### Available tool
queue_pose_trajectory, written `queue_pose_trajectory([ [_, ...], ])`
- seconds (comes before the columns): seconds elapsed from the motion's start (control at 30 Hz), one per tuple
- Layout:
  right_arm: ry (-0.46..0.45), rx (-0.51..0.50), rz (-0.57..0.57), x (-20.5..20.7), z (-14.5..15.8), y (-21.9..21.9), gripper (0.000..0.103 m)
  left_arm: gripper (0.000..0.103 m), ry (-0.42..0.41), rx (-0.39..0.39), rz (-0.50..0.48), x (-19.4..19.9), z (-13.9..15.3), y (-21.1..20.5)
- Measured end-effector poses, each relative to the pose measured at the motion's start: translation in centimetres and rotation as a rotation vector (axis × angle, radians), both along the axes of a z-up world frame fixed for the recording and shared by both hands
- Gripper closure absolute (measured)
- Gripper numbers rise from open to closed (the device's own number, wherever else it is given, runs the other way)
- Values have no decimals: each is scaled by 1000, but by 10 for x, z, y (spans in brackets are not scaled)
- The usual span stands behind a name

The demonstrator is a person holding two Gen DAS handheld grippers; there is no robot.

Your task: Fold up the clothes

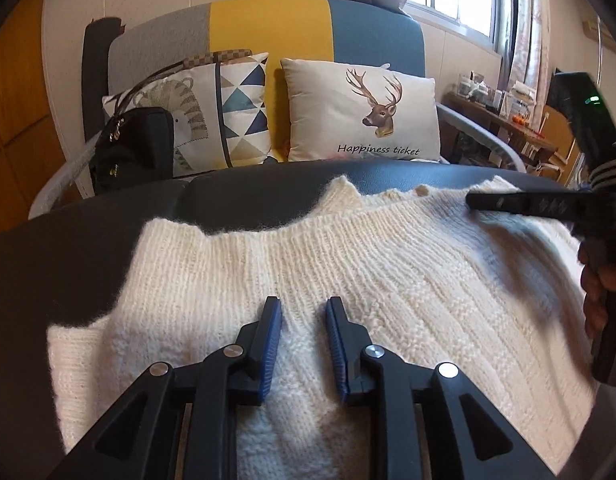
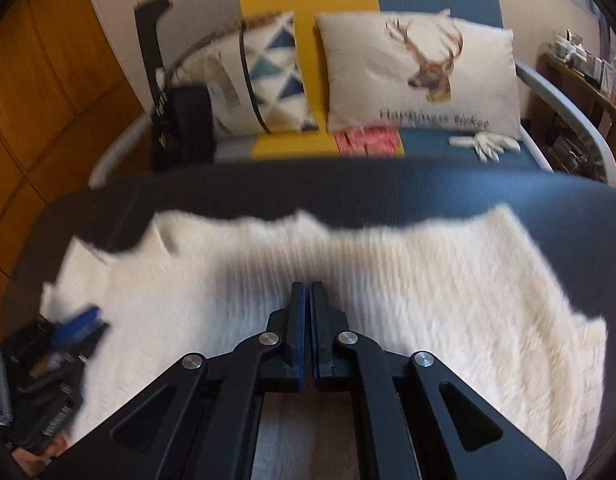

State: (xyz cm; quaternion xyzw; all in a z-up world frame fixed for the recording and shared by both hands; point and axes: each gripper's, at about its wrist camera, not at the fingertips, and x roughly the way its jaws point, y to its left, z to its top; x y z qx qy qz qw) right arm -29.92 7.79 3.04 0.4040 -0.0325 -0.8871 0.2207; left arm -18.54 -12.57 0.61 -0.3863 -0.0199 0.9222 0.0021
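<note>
A cream knitted sweater (image 1: 348, 280) lies spread flat on a dark padded surface (image 1: 68, 264), filling the lower half of both views; its ragged upper edge runs across the middle of each frame.

In the left wrist view the left gripper (image 1: 303, 306) sits at lower centre over the knit, its blue-padded jaws standing apart with only the fabric's surface showing in the gap beneath; nothing is pinched. The right gripper (image 1: 474, 201) reaches in from the right edge over the sweater's upper right part, held by a hand (image 1: 596, 288) at the frame's right margin.

In the right wrist view, which is blurred, the right gripper (image 2: 309, 294) is at lower centre with its jaws pressed together and nothing between them, above the knit. The left gripper (image 2: 84, 320) shows at the lower left corner.

Beyond the dark surface stands a sofa (image 1: 268, 24) in grey, yellow and blue. On it rest a deer cushion (image 1: 360, 112), a triangle-patterned cushion (image 1: 240, 112), and at the left a black bag (image 1: 136, 148), closed, its contents hidden. A pink item (image 2: 368, 142) and a white glove-like object (image 2: 488, 146) lie on the seat.
</note>
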Motion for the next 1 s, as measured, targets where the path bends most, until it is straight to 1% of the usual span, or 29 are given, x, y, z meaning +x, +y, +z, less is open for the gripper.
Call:
queue_pose_trajectory([
  [0.17, -27, 202, -18, -1, -20, 9, 101, 80, -1, 29, -4, 0, 0, -3],
  [0.23, 10, 189, -6, 6, -24, 13, 101, 80, -2, 47, -8, 3, 0, -5],
  [0.33, 1, 209, -3, 19, -28, 14, 102, 80, -5, 95, -24, 12, -1, -8],
  [0.4, -1, 227, 3, 31, -31, 14, 102, 80, -5, 112, -33, 23, -1, -6],
  [0.43, -6, 219, 2, 40, -33, 14, 102, 80, -5, 112, -39, 29, 0, -4],
  [0.53, -49, 134, -21, 72, -39, 21, 102, 80, -8, 124, -61, 54, 0, 3],
  [0.6, -83, 43, -24, 92, -43, 46, 102, 80, -14, 151, -71, 73, 1, 6],
  [0.7, -115, -78, -45, 123, -51, 84, 102, 80, -19, 202, -61, 106, 2, 11],
  [0.8, -118, -117, -37, 148, -52, 97, 102, 80, -12, 216, -36, 138, 4, 21],
  [0.87, -101, -107, -36, 159, -48, 101, 102, 79, -23, 224, -29, 148, 9, 24],
  [0.9, -82, -97, -45, 165, -43, 104, 100, 79, -36, 244, -15, 150, 12, 23],
  [0.93, -51, -105, -53, 173, -34, 104, 97, 79, -49, 265, 0, 151, 15, 22],
  [1.0, -8, -150, 31, 193, -15, 92, 96, 79, -75, 263, 15, 150, 20, 21],
])
